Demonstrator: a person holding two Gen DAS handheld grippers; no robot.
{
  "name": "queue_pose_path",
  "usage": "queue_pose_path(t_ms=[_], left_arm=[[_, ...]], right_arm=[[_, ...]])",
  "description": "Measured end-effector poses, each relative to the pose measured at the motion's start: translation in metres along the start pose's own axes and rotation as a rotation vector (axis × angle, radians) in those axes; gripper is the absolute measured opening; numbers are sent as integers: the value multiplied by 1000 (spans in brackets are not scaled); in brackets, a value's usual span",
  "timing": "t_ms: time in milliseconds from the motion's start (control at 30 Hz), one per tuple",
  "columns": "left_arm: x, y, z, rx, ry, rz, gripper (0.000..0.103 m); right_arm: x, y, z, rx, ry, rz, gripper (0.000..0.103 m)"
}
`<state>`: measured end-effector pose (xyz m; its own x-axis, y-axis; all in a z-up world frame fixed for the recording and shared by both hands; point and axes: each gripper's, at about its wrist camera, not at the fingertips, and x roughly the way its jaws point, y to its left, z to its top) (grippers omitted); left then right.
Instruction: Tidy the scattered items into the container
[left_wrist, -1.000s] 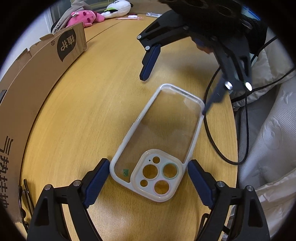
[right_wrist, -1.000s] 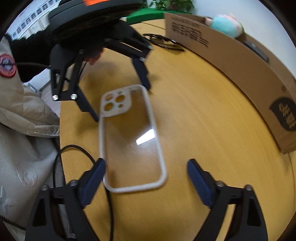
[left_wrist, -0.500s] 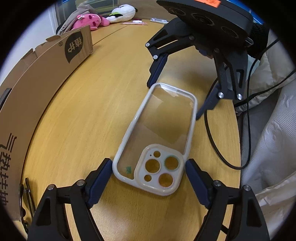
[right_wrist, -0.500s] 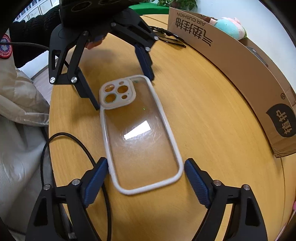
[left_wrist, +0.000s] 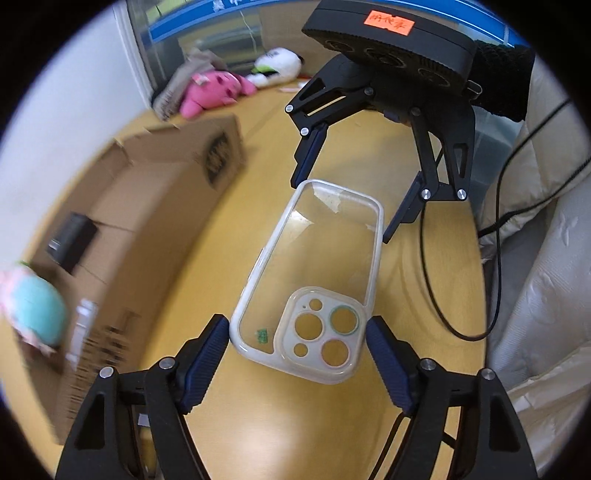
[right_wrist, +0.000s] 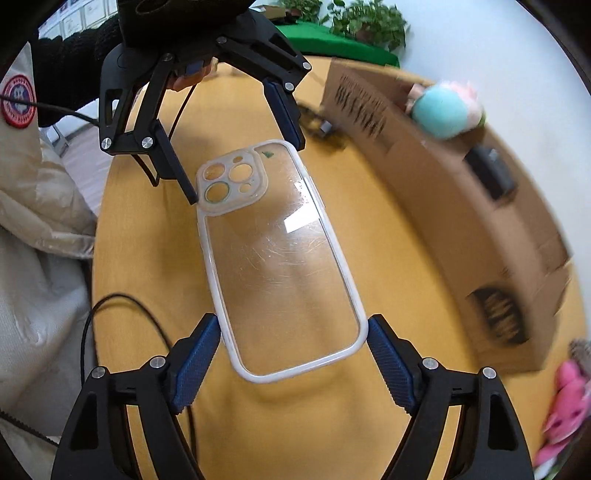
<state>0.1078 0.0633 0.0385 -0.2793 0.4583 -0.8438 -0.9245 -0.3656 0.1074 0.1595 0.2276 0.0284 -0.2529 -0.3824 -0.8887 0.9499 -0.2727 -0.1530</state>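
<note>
A clear phone case with a white rim is held in the air above the wooden table, between both grippers. My left gripper is shut on its camera end; the case also shows in the right wrist view. My right gripper is shut on its plain end. Each gripper appears in the other's view, the right one far and the left one far. A cardboard box stands to the left, also in the right wrist view.
The box holds a teal plush and a black item. Pink and white plush toys lie on the far table. A black cable runs along the table edge beside a white padded jacket.
Both grippers closed onto the case's two ends and lifted it off the table; the views now look down from higher, with the box interior visible.
</note>
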Motion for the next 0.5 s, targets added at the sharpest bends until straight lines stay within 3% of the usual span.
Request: queue_pose_path(t_ms=[133, 200, 233, 267, 300, 400, 433, 467, 500], left_arm=[[-23, 23, 28, 28, -27, 76, 74], [-41, 62, 44, 29, -41, 129, 24], [-49, 71, 50, 13, -42, 141, 8], [-58, 82, 56, -5, -54, 140, 8], [-64, 92, 61, -10, -67, 144, 7], [-57, 124, 74, -9, -75, 141, 8], [-47, 132, 79, -13, -71, 134, 8], [-39, 141, 81, -23, -70, 124, 8], [-33, 147, 81, -40, -75, 109, 8]], right_arm=[[-22, -25, 33, -74, -11, -59, 85], [-32, -42, 47, -113, -6, -91, 85], [-37, -49, 53, -136, -7, -110, 84], [-49, -57, 45, -138, -14, -113, 84], [-37, -72, 71, -138, -31, -111, 84], [-37, -96, 92, -138, -59, -112, 78], [-33, -110, 96, -131, -47, -121, 18], [-20, -125, 100, -113, -23, -119, 3], [-10, -141, 100, -81, 5, -109, 4]])
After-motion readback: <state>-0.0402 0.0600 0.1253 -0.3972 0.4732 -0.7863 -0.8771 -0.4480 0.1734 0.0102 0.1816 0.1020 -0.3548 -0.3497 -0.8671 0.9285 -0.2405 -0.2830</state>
